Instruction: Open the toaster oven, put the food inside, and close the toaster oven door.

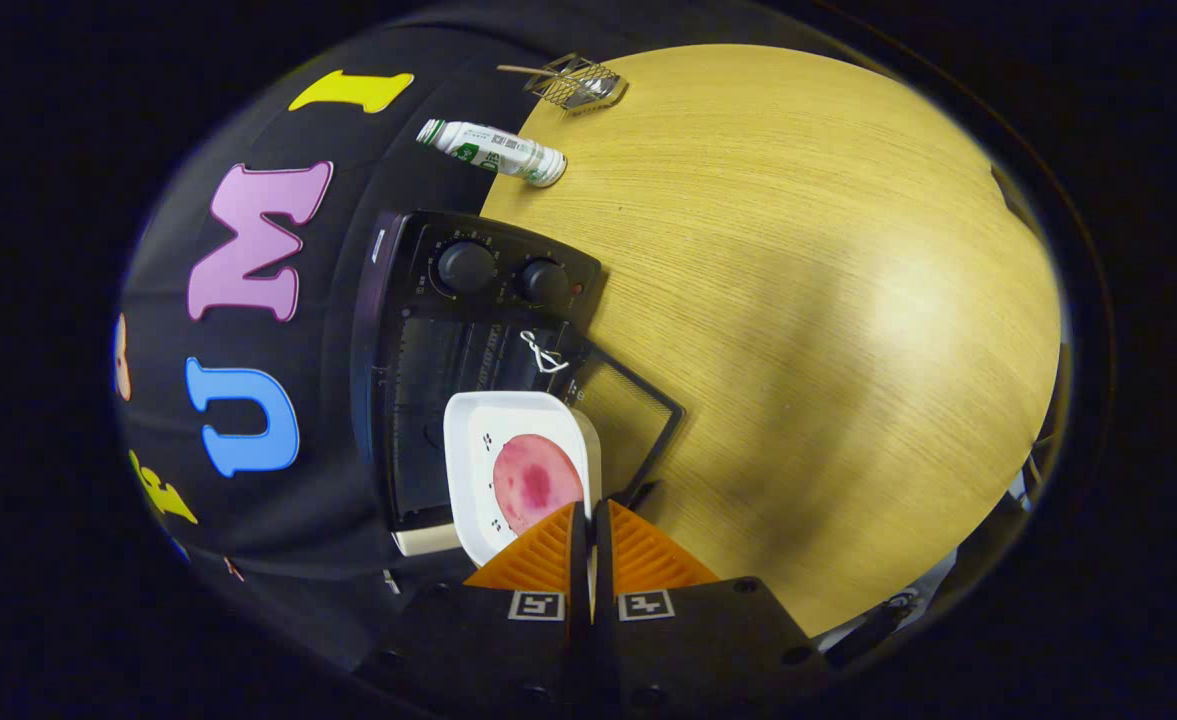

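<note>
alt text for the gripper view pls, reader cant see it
The gripper is shut on the rim of a white plate carrying a pink slice of food, held before the black toaster oven with its door open, on a wooden table.

one toaster oven (pixel 468 370) with two knobs (pixel 466 266) and one open door (pixel 620 415). one white plate (pixel 488 440), ahead of the toaster oven, carrying one pink food slice (pixel 536 482). beyond the toaster oven: one bottle (pixel 493 151), one wire rack (pixel 573 82). one wooden surface (pixel 808 330). one gripper (pixel 588 530), two fingers clamped on the plate rim.
</note>
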### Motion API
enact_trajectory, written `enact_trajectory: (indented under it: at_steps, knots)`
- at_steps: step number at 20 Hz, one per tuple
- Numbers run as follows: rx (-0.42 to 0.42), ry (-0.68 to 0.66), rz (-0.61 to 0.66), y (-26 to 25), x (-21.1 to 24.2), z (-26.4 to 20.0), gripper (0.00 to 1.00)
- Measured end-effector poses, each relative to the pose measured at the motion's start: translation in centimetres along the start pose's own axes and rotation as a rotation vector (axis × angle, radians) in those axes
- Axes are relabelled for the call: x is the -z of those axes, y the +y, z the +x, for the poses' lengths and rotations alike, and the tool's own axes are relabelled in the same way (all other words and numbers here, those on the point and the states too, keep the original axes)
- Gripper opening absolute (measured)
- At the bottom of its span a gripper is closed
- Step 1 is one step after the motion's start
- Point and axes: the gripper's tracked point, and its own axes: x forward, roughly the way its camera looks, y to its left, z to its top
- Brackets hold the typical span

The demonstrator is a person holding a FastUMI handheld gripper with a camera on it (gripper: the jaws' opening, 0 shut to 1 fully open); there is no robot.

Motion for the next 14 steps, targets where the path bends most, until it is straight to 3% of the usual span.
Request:
enact_trajectory:
  at_steps: [8, 14]
  knots:
    - [0.019, -0.175, 0.249, 4.5, 1.0, 5.9, 0.05]
    - [0.059, -0.234, 0.338, 5.2, 1.7, 9.4, 0.05]
